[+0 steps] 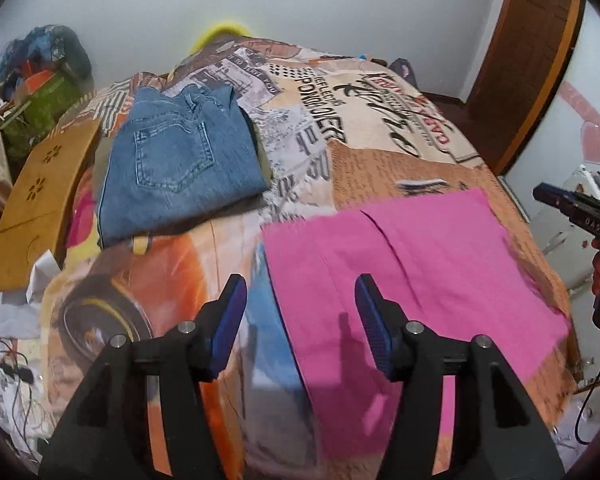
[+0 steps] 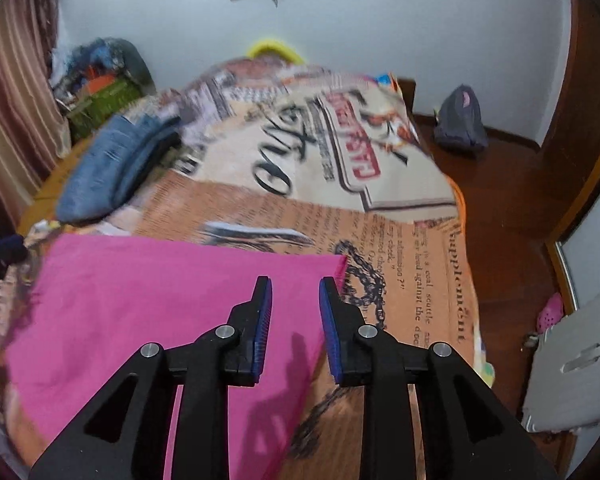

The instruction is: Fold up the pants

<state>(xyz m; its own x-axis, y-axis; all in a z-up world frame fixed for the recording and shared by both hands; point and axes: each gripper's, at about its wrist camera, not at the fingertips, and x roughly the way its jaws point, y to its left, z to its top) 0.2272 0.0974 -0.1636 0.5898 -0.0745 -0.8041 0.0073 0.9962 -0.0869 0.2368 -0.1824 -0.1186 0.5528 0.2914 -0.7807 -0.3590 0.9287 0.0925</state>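
Pink pants point(image 1: 412, 264) lie flat on the bed at the near right, with a fold line down the middle. They also show in the right wrist view point(image 2: 148, 308). My left gripper point(image 1: 300, 284) is open and empty above the pants' left edge. My right gripper point(image 2: 295, 284) is open and empty above the pants' right part, near their far right corner. It also shows at the right edge of the left wrist view point(image 1: 572, 204). Folded blue jeans point(image 1: 180, 160) lie at the bed's far left; they also show, blurred, in the right wrist view point(image 2: 112, 172).
The bed carries a printed newspaper-pattern cover point(image 1: 380, 120). A wooden board point(image 1: 40, 204) stands at the bed's left side. A cluttered pile point(image 1: 40, 76) sits in the far left corner. A grey bag point(image 2: 460, 120) lies on the wooden floor point(image 2: 508, 200) to the right. A wooden door point(image 1: 532, 60) stands at the far right.
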